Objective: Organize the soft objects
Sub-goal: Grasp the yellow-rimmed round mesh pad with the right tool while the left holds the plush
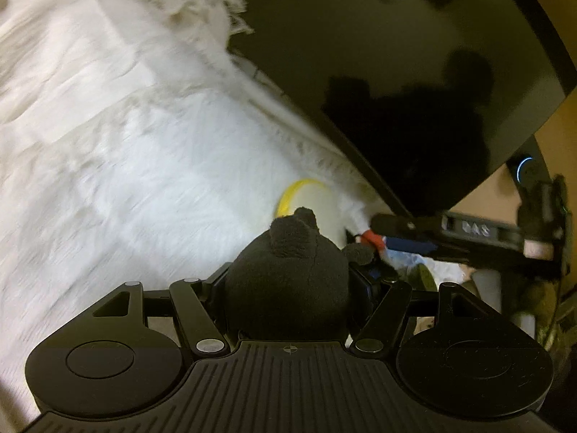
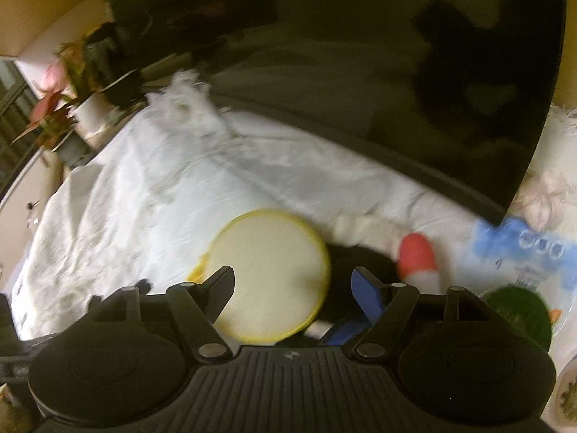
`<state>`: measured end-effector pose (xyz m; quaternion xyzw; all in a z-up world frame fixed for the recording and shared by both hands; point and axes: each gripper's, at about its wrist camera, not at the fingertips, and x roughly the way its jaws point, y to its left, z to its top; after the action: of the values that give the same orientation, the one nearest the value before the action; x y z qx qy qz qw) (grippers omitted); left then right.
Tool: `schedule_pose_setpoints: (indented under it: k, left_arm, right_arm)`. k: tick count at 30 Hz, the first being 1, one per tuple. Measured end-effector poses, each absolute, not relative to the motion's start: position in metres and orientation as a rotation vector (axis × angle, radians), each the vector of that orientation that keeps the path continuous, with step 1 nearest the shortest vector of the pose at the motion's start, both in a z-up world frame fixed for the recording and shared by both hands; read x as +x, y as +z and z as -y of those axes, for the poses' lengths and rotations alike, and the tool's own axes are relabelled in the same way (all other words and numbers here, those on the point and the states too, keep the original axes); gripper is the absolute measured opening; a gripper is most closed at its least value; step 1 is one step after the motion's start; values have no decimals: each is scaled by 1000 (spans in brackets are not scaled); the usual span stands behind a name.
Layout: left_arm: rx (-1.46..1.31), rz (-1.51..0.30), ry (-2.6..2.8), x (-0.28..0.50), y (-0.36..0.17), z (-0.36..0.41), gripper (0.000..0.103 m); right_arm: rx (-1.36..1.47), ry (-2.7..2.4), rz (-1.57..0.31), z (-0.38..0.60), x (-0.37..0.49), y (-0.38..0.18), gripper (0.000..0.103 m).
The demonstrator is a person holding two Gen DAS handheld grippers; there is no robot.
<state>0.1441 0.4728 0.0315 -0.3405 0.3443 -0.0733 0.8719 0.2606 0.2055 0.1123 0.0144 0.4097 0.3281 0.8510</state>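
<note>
Holding a black plush toy [image 1: 288, 278] in the left gripper [image 1: 290, 288], I am seeing its rounded body fill the gap between the two fingers, with both pads pressing into its sides, so that gripper is clamped on the toy. One small ear is poking up toward the camera. Beyond it I am looking across a white furry blanket [image 1: 119, 151], which is covering most of the surface below. A round cream pad with a yellow rim [image 1: 306, 198] is lying on the blanket just past the toy. Behind it a large dark screen [image 1: 414, 90] is leaning over the blanket's far edge. In the left wrist view the right gripper is reaching in from the right, near the screen's lower edge, beside something red and white that is too blurred for me to name.

Through the right wrist view, which is smeared with motion blur, I am seeing the right gripper [image 2: 292, 281] with its fingers standing apart and nothing pinched between them. The cream pad is lying on the blanket under and just beyond those fingertips. To its right a red-and-white object [image 2: 418, 256] is resting by a blue-and-white plastic packet [image 2: 526, 252]. A potted plant with reddish leaves [image 2: 61, 108] is standing at the blanket's far left corner.
</note>
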Motion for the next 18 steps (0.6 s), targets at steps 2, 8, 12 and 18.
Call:
schedule_pose_setpoints:
  k: [2, 8, 12, 18]
  left_arm:
    - [-684, -736, -140, 156, 28, -467, 72]
    - [-695, -760, -98, 174, 11, -465, 72]
    - [-706, -756, -98, 176, 8, -466, 72]
    - [-735, -760, -68, 175, -1, -465, 71]
  right_arm:
    - [54, 686, -879, -204, 277, 112, 72]
    - [90, 661, -917, -231, 323, 100, 72]
    - [96, 683, -969, -247, 332, 80, 69]
    - [192, 842, -1003, -226, 310, 91, 28]
